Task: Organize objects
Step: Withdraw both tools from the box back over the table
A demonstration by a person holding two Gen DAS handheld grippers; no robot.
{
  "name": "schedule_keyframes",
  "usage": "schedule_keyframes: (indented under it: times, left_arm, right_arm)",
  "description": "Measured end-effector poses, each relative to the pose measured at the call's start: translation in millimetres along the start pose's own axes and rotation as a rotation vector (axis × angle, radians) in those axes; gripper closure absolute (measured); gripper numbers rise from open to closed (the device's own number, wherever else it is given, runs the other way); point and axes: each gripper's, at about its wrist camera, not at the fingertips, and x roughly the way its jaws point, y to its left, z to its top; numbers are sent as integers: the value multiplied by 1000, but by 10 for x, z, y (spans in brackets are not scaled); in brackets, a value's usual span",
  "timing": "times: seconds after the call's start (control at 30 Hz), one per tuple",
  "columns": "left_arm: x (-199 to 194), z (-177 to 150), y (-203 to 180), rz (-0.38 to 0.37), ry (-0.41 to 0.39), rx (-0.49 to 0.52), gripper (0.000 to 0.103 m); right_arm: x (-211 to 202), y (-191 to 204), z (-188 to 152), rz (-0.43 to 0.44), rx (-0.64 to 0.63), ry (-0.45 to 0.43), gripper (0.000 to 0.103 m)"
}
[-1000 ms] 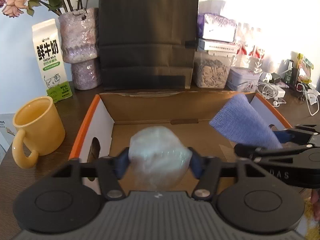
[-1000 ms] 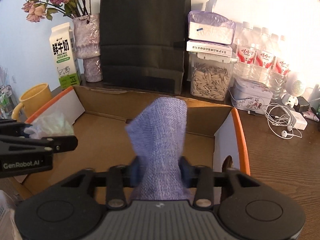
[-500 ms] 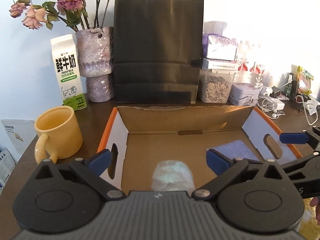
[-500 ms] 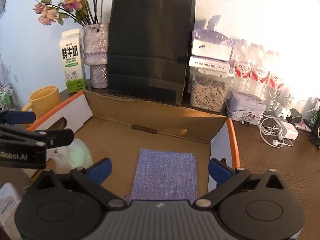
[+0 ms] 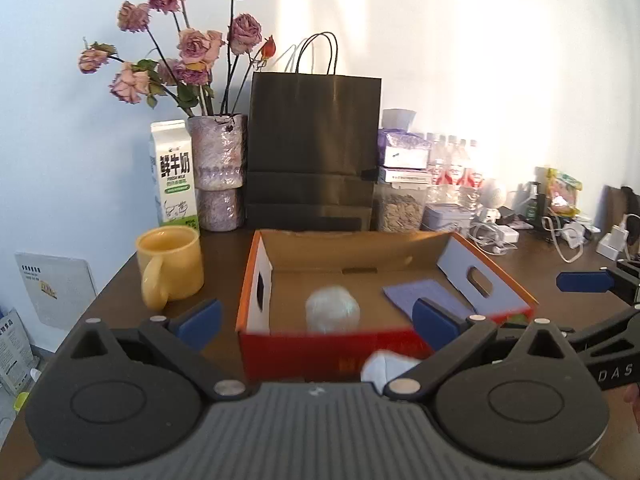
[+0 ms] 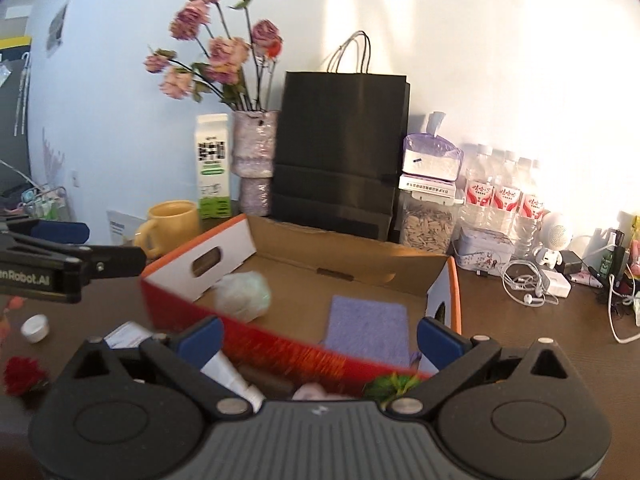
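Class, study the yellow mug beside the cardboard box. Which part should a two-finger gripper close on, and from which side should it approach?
Probably the handle of the yellow mug: it stands upright, and its loop faces the near left, away from the cardboard box. The left gripper, jaws open and empty, could come in from that near side; the round body looks wide for the jaws.

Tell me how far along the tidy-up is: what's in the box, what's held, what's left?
Done: the pale wrapped ball and purple cloth lie in the cardboard box. In hand: nothing; left gripper and right gripper are open and empty. Left: a white tube, red pom-pom and small white cap outside the box.
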Motion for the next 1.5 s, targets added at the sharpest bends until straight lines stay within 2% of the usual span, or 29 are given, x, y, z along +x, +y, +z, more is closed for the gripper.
schedule_keyframes:
  times: [0.3, 0.57, 1.03, 1.3, 1.4, 1.47, 1.5]
  left_arm:
    - [-612, -515, 43, -12, 20, 19, 0]
    - [-994, -820, 59, -13, 27, 19, 0]
    - [-1489, -1268, 190, 16, 59, 1, 0]
    - [-1675, -1481, 520, 98, 67, -83, 0]
    - [-1703, -1531, 642, 121, 77, -112, 0]
    - [-1710, -1553, 698, 128, 81, -122, 0]
    - [-1719, -1560, 715, 129, 82, -125, 0]
  right_arm:
    - [-630, 274, -476, 38, 16, -10, 0]
    - [-1021, 553, -836, 58, 13, 9, 0]
    - [-1264, 972, -1296, 86, 6, 95, 0]
    - [-1246, 1209, -1441, 134, -1, 134, 1]
    - [-1201, 1267, -1455, 139, -6, 141, 7]
    - [-1166, 1297, -1466, 149, -3, 148, 16]
    - [-1152, 1313, -1473, 152, -4, 151, 25]
